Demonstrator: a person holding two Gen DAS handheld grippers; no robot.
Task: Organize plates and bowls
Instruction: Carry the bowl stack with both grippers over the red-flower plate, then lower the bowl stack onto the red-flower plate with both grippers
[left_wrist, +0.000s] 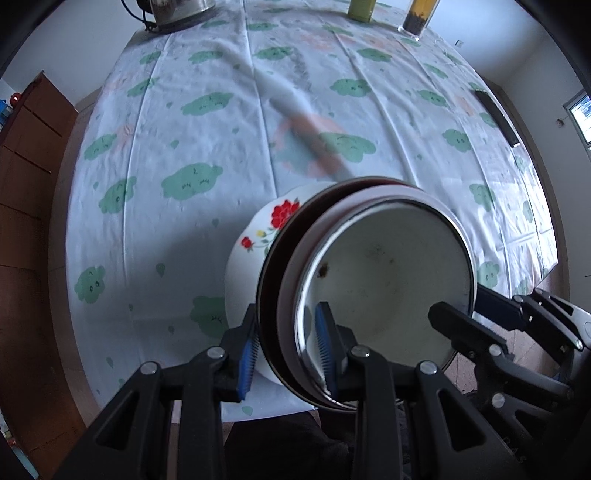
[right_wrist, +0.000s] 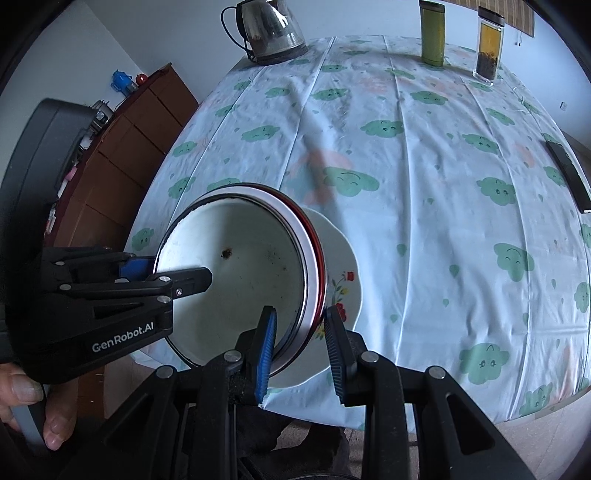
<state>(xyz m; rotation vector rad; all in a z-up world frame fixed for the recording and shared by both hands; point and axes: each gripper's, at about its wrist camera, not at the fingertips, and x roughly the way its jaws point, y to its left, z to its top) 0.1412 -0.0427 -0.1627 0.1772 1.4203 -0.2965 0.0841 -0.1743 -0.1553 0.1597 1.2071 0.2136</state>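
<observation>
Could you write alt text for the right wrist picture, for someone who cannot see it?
Two black hand-held tools, right and left, grip opposite rims of a stack of nested round bowls above a flowered white plate, over a cloud-print tablecloth.

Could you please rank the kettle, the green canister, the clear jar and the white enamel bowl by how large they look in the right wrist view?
1. White enamel bowl, though it sits nearest the camera.
2. Kettle.
3. Green canister and clear jar: too alike to separate.
</observation>
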